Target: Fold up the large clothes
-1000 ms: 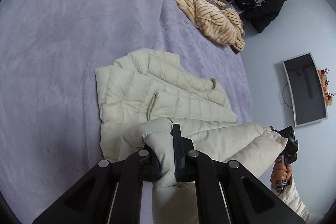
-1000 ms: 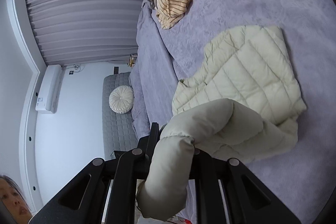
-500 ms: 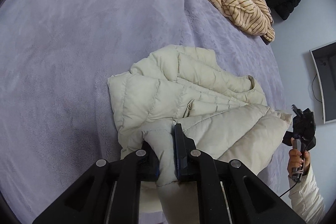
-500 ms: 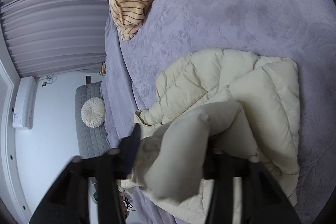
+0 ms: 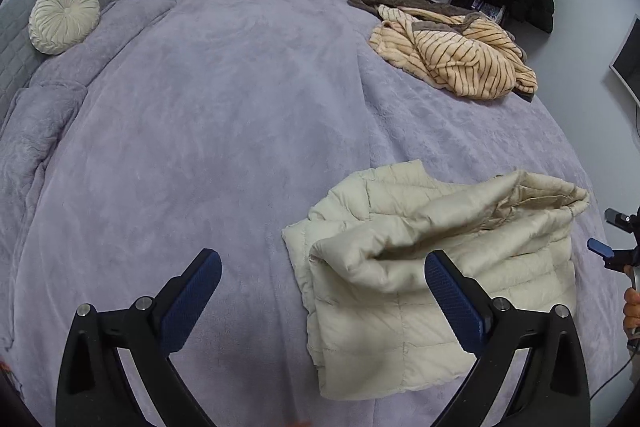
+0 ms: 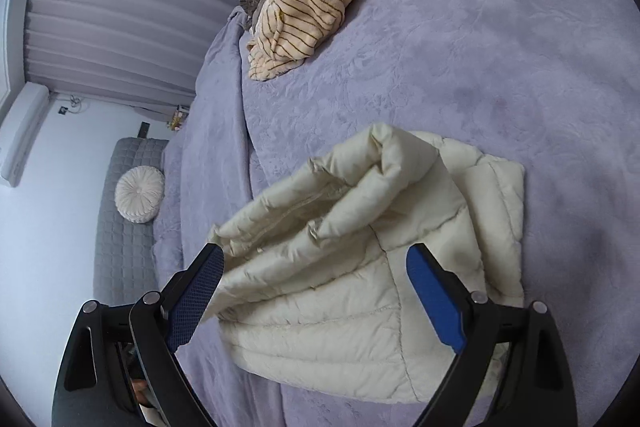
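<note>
Now left gripper (image 5: 322, 285) and right gripper (image 6: 316, 279) both spread wide, released, holding nothing; cream puffer jacket (image 5: 432, 267) lies folded on the purple bed (image 5: 224, 115).

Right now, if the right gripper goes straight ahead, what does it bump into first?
Probably the cream puffer jacket. The open right gripper points right at its puffed-up folded edge on the purple bedspread, though depth is hard to judge.

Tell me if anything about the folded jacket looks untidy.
The cream jacket isn't flat: its top layer is bunched into a puffy, gaping ridge across the middle, so the edges don't line up. Both grippers are open and off it.
</note>
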{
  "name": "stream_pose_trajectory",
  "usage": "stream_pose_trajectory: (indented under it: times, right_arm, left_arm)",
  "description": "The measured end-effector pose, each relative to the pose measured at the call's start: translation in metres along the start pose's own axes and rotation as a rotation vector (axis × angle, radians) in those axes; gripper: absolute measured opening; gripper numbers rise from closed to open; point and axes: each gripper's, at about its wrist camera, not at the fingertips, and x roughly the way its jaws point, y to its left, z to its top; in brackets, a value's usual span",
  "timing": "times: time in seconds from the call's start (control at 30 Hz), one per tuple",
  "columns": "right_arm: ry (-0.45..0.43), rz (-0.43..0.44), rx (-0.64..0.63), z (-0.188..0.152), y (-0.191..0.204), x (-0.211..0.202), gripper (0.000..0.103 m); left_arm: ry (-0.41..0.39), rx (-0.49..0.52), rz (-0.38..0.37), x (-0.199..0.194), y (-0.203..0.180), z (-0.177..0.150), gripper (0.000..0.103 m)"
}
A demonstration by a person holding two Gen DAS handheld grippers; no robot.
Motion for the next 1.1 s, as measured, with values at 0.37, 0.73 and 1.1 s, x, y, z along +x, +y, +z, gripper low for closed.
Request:
stream_pose_trajectory:
  times: [0.37,0.73,1.1]
  right_arm:
    - [0.085,-0.221,-0.209,-0.022,0.017,0.038,0.021]
    - [0.035,-0.273,-0.186,0.029,-0.025,0.111,0.017]
    - [0.017,-0.200,-0.185,0.021,-0.053,0.128,0.016]
  left_arm:
    - [0.011,0.075,-0.159,0.055,-0.074,0.013,0.102]
    - [0.096,-0.039,0.047,0.196,-0.042,0.021,0.102]
    - [0.085,-0.050,0.017,0.219,-0.039,0.011,0.103]
